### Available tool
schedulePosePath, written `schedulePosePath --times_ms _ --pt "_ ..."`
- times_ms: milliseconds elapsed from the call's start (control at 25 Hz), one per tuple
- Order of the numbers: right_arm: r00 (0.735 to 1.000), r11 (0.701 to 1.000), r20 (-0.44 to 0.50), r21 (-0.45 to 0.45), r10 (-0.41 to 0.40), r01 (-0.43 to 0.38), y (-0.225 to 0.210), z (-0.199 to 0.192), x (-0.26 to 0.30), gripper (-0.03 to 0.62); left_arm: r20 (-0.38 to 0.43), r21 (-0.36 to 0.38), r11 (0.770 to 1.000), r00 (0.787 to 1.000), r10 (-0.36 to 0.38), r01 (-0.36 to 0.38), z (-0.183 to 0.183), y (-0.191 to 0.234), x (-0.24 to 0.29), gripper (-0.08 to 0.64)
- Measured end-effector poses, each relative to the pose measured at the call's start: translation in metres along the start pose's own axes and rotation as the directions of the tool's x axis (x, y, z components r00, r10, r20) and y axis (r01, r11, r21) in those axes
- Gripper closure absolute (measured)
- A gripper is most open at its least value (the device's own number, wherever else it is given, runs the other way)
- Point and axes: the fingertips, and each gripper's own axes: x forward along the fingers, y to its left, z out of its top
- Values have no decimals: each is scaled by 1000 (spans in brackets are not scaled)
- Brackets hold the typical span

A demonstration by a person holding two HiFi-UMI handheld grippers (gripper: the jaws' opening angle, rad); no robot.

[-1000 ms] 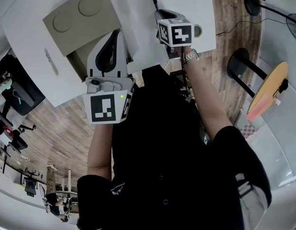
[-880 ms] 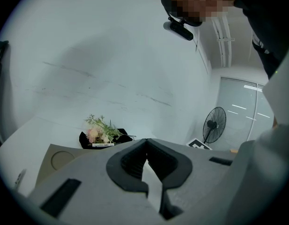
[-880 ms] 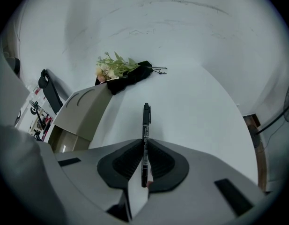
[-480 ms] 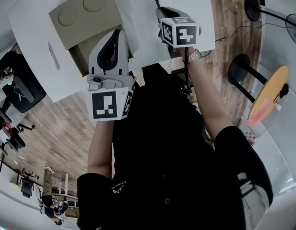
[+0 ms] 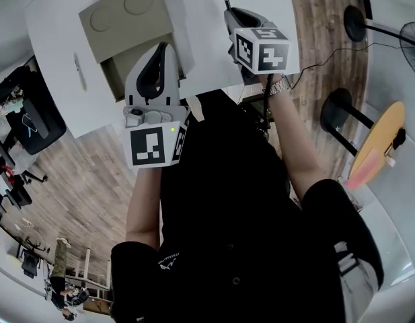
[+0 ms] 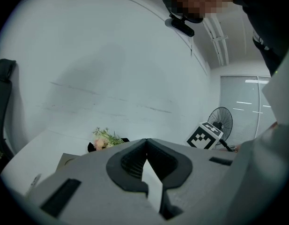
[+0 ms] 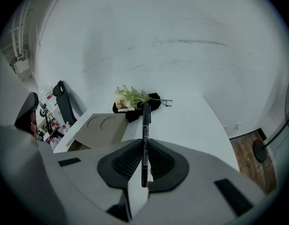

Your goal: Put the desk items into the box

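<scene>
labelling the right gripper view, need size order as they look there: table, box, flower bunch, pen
1. table
2. box
3. flower bunch and pen: can't rank. The pen looks longer but thinner, and it sits nearest the camera, clamped in the right gripper.

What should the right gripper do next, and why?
Probably carry the pen left toward the box and over its opening. The right gripper is shut on the pen above the white desk, beside the box and not yet over it. The left gripper is shut and empty.
</scene>
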Motion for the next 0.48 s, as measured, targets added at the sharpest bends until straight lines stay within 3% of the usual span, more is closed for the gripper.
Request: schedulePosePath --times_ms 480 --pt "984 998 171 -31 51 -46 18 48 -74 551 71 26 996 994 79 -81 24 -16 -36 552"
